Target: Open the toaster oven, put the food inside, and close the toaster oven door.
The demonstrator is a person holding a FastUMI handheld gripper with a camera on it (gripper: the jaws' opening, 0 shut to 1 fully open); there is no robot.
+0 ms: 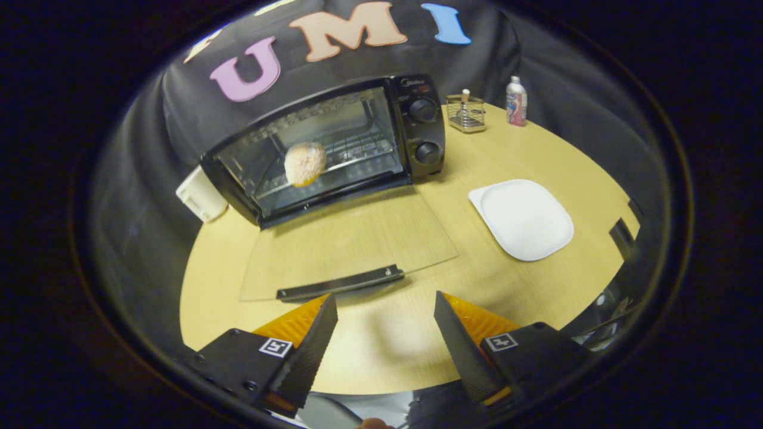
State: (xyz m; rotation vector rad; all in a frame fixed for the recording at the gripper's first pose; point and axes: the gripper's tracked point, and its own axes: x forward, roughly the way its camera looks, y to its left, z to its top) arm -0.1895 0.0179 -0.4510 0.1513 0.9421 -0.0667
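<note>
A white block-shaped object (201, 196) is sitting at the far left, just beside the left end of the toaster oven (334, 143) and touching or nearly touching it; what it is cannot be told.

The toaster oven is standing at the back of the round wooden worktop (381, 351), against the black cloth wall. Its glass door (349, 247) is lying fully open, folded down flat towards the camera, with the dark door handle (341, 282) along its near edge. The food (304, 163), a round, pale, crumb-coated piece, is resting inside the oven on the wire rack (357, 152), towards the left half of the cavity. Two black control knobs (424, 131) are sitting one above the other on the oven's right panel.

The hand-held gripper (385, 325) is hovering above the worktop just short of the door handle. Its fingers are spread wide apart and are gripping nothing; bare worktop is showing between them.

Right of the oven, a small wire basket (466, 113) with a wooden-topped item in it is standing near the back edge. A bottle (516, 101) with a white cap is standing just beside it, further right. A white, rounded-square plate (523, 218) is lying empty on the worktop, well apart from the oven and beyond the right finger.
</note>
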